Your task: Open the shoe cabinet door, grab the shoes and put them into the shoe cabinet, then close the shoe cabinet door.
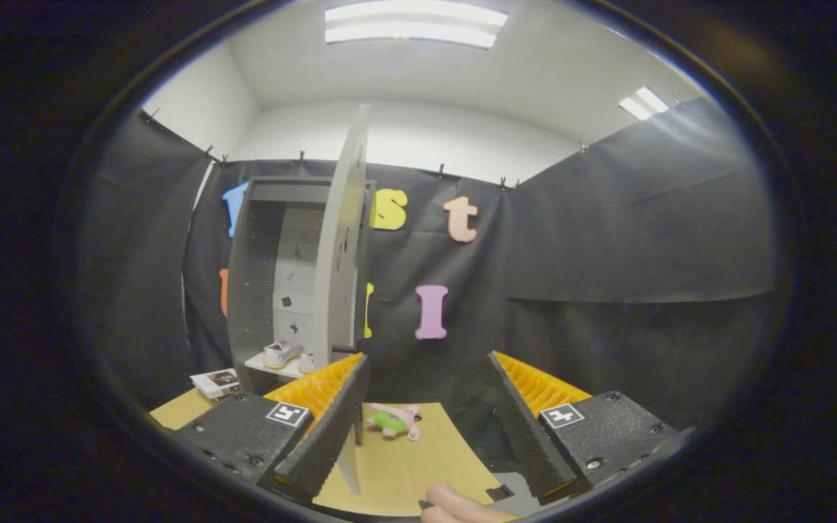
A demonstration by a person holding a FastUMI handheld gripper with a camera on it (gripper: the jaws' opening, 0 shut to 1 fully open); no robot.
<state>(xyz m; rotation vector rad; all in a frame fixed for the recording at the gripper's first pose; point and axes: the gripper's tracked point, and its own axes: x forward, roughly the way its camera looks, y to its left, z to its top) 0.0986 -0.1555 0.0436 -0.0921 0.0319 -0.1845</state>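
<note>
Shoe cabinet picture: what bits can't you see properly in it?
- Cabinet inside, gripper view: the open door stands edge-on and hides its right part.
- Shoes: too small to tell their details; one is partly behind the door.
- Booklet cover: too small.
- Plush toy between the open gripper fingers: blurry.

The shoe cabinet [266, 276] is grey and tall, standing upright on the table; its door [342, 240] is swung open, seen edge-on; a pair of white shoes [284, 354] sits side by side on its pale bottom shelf, behind the open door.
</note>
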